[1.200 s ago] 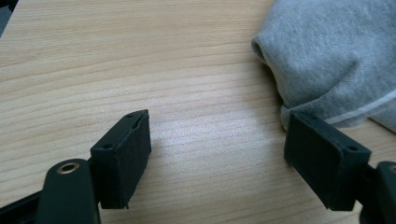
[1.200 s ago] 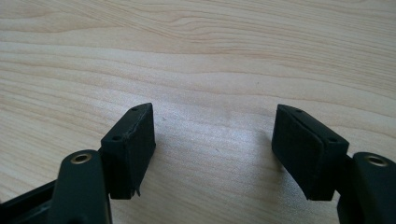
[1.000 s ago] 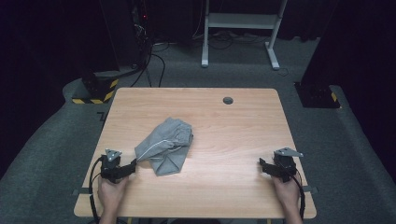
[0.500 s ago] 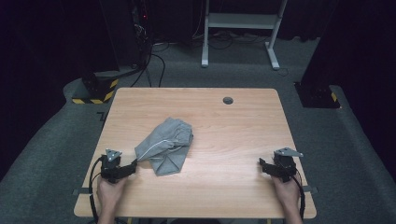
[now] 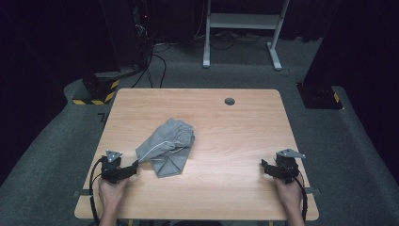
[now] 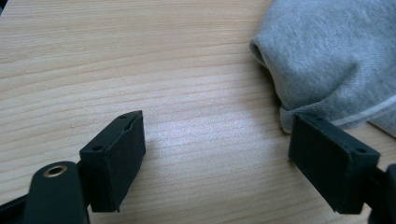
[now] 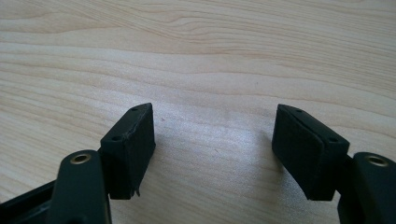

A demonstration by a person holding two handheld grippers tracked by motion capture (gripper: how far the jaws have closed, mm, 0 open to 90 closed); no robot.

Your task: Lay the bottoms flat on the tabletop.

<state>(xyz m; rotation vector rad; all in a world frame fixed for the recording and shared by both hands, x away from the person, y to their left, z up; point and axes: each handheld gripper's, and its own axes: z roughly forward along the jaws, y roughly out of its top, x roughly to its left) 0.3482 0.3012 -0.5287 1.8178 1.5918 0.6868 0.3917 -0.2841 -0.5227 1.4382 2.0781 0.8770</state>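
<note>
While the grey garment [image 5: 165,146] lies crumpled on the worktop [image 5: 235,136], nothing is gripped; left gripper [image 6: 217,151] fingers have just been opening (right gripper [image 7: 215,149] fingers also wide), folding not begun.

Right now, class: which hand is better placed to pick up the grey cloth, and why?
The left. Its tongs have just been opening and stand open right beside the grey cloth, nothing between them. The right tongs, also open, sit far across bare table.
</note>
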